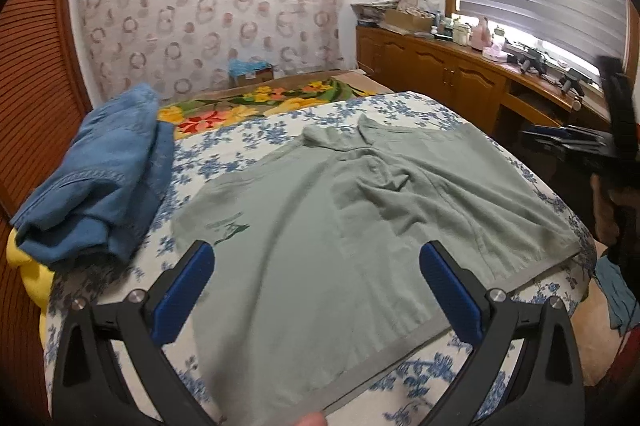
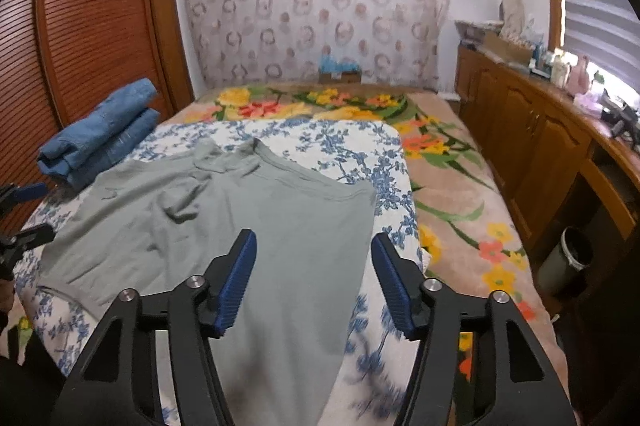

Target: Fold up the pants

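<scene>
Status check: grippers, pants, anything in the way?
Left gripper and right gripper open, empty. Green pants spread flat, unfolded. Blue jeans stacked alongside, clear.

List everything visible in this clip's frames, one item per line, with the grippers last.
pants: one, grey-green, spread flat on the bed
blue clothes: one folded pile, on the bed to the left of the pants
floral sheet: one, white and blue, under the pants
flowered blanket: one, beige with yellow and orange blooms, on the bed
cabinets: one wooden row, cluttered top, under the window
bin: one, grey, beside the cabinets
left gripper: open, above the pants
right gripper: open, above the pants
</scene>
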Motion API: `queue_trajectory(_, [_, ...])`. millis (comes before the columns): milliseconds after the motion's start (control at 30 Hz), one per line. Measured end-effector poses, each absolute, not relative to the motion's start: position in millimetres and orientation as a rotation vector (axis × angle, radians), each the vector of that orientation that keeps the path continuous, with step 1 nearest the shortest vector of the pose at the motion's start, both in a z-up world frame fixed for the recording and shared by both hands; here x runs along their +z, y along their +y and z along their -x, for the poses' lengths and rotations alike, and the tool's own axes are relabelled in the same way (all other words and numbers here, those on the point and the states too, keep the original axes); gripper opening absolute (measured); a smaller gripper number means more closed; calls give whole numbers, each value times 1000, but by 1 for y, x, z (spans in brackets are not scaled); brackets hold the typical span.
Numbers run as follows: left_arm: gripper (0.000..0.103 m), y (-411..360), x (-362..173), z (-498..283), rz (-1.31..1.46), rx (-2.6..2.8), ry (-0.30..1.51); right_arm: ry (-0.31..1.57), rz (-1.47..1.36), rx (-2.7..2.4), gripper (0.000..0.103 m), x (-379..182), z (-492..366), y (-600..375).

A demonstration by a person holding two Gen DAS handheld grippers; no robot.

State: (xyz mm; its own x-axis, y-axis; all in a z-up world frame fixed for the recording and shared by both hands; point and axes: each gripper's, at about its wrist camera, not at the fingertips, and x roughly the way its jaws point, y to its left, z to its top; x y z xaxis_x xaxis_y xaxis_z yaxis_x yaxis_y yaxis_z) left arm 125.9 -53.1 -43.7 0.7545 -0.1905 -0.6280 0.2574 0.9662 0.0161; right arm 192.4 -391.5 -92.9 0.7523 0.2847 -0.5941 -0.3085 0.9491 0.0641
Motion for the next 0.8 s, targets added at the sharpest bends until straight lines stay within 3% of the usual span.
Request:
queue_trajectory(467, [103,-62,-77,-153,-95,-274,788,878,-70,301,27,-134,-302,-412])
queue_trajectory(533, [103,-61,-80,-156,-83,-282,801,885,-73,300,13,-138,-308,-412])
queue_trajectory(633, [103,-58,-82,-157,-84,-276,811,868,-80,301,4,-133,-309,-413])
queue_trajectory(800, [103,-52,-86,-157,-67,-272,819,815,-36,206,2,-122,-307,-419])
